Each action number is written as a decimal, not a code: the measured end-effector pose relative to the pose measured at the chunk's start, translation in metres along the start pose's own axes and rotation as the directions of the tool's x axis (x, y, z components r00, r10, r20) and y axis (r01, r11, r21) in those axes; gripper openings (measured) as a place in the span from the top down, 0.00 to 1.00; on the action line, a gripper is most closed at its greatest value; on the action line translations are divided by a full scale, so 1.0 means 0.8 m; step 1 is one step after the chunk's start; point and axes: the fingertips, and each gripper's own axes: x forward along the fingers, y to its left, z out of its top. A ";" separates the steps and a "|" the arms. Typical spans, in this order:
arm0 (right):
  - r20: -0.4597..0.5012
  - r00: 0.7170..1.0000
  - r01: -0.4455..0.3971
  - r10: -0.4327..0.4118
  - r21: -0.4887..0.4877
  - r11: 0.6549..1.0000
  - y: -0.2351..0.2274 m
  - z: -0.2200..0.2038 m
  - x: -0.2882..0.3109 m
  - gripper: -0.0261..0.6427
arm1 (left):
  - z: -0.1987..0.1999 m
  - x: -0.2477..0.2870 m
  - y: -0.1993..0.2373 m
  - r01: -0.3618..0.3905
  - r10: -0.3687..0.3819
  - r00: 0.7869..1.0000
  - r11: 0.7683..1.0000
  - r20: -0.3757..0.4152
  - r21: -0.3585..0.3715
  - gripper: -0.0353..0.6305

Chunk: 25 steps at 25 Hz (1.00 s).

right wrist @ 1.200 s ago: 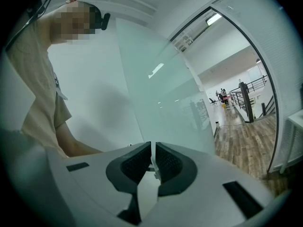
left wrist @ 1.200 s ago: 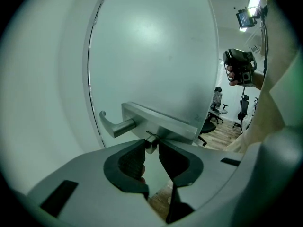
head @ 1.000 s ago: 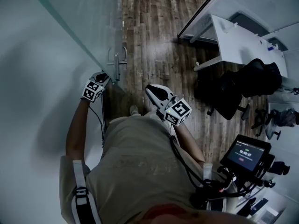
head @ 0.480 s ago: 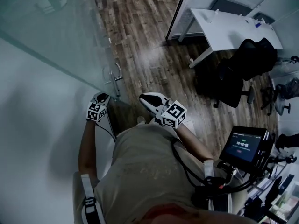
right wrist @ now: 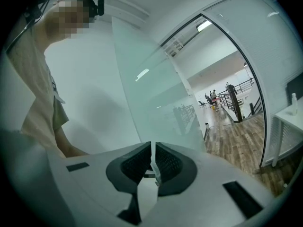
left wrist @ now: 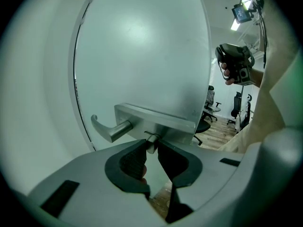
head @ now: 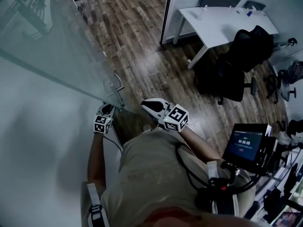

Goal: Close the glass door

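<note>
The door was one pane of frosted, green-tinted glass with a smooth, unmarked face. In the head view it stood at the upper left, beside the white wall. Its lower edge ran diagonally down to the free edge, just ahead of the person and over the wood floor.

The hardware sat at that free edge. In the left gripper view, a brushed-metal plate lay across the door. A lever handle of the same metal projected to the left and ended in a curved tip. A short round metal stub stood at the plate's lower edge. In the head view, the handle showed as small metal loops on the door edge.

The left gripper was at the hardware. Its own view showed the left gripper with jaws partly closed and the tips pressed on either side of the stub. The dark ribbed pads behind the tips were apart.

The right gripper hung near the door, to the right of the handle and clear of it. In its own view, the right gripper had its jaws drawn almost together, with only a thin slit left and nothing held. The door rose behind them.

A white desk and a black chair stood well apart on the right.
</note>
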 end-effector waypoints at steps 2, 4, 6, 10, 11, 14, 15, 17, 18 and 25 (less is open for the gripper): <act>0.009 1.000 0.010 -0.010 0.008 1.000 -0.004 0.000 -0.002 0.90 | 0.002 0.004 -0.003 -0.010 0.010 1.000 1.000 0.001 0.000 0.81; 0.011 1.000 0.011 -0.011 0.018 1.000 -0.003 -0.005 -0.004 0.90 | -0.001 0.007 -0.009 -0.018 0.018 1.000 1.000 -0.004 -0.007 0.81; 0.014 1.000 -0.001 0.001 0.015 1.000 -0.001 -0.007 -0.008 0.90 | 0.000 0.011 -0.014 -0.023 0.023 1.000 1.000 -0.007 -0.011 0.81; 0.027 1.000 -0.006 0.006 0.025 1.000 -0.014 0.005 -0.025 0.90 | 0.020 0.021 -0.032 -0.017 0.017 1.000 1.000 -0.026 -0.003 0.81; 0.032 0.999 -0.004 0.003 0.028 1.000 -0.018 0.010 -0.027 0.90 | 0.026 0.024 -0.035 -0.015 0.015 0.999 1.000 -0.031 0.003 0.81; 0.050 0.999 -0.003 0.002 0.022 1.000 -0.026 0.022 -0.031 0.90 | 0.036 0.034 -0.039 -0.015 0.016 0.999 1.000 -0.042 0.017 0.82; 0.054 0.999 -0.002 0.000 0.022 1.000 -0.029 0.023 -0.034 0.90 | 0.038 0.038 -0.041 -0.014 0.015 0.999 1.000 -0.043 0.020 0.82; 0.055 0.998 0.004 -0.006 0.032 0.999 -0.036 0.020 -0.041 0.90 | 0.040 0.044 -0.048 -0.011 0.012 0.999 1.000 -0.048 0.020 0.82; 0.053 0.999 0.006 -0.008 0.038 0.999 -0.040 0.018 -0.044 0.90 | 0.041 0.047 -0.051 -0.009 0.010 0.999 1.000 -0.050 0.018 0.82; 0.035 0.998 0.046 -0.049 0.064 0.997 -0.080 0.018 -0.070 0.90 | 0.051 0.072 -0.061 -0.028 0.028 0.998 1.000 -0.063 0.000 0.82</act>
